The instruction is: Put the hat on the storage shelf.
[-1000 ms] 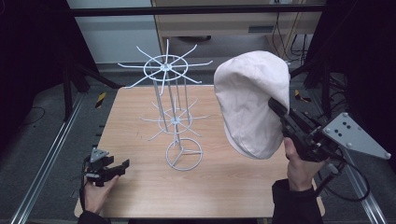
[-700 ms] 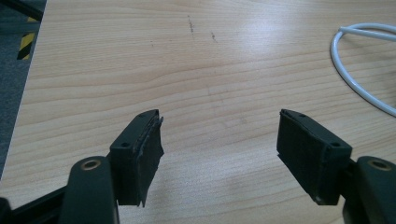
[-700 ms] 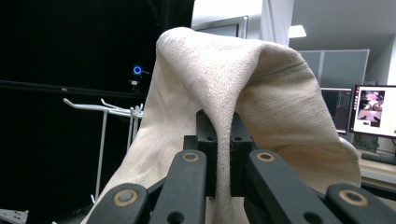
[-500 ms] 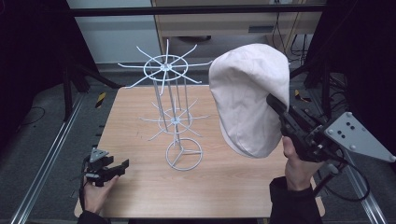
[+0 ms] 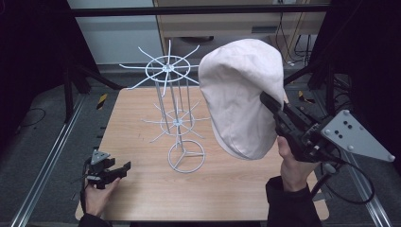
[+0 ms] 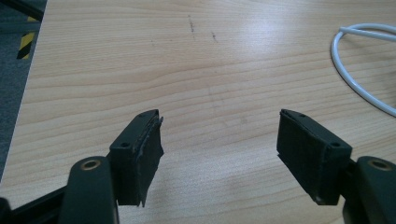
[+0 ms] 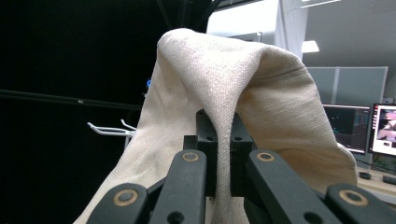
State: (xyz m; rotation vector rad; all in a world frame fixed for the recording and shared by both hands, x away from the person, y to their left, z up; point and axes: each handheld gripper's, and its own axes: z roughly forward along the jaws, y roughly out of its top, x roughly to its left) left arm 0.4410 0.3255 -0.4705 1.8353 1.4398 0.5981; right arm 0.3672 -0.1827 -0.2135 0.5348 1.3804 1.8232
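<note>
**Cream cap held aloft beside the wire rack**

The right gripper [image 5: 272,106] has its black jaws pressed together on a fold of the pale cream fabric cap [image 5: 241,94], which hangs in the air above the light wooden table [image 5: 142,118]. In the high view the cap sits at about two o'clock from the table's middle, its rounded crown up and its lower edge dangling free over the tabletop. In the right gripper view the cloth [image 7: 233,93] drapes over both jaws, pinched where they meet [image 7: 223,140].

The white two-tier wire display rack [image 5: 172,109] stands upright on its ring base near the table's centre, at about nine o'clock from the cap. Its upper spokes reach close to the cap; whether they touch it cannot be told.

The left gripper [image 5: 124,167] rests low at the table's seven o'clock corner, well apart from the rack. Its jaws are spread wide with only bare wood between them [image 6: 219,144]; a curve of the rack's white base ring [image 6: 355,79] shows at two o'clock in the left gripper view.
</note>
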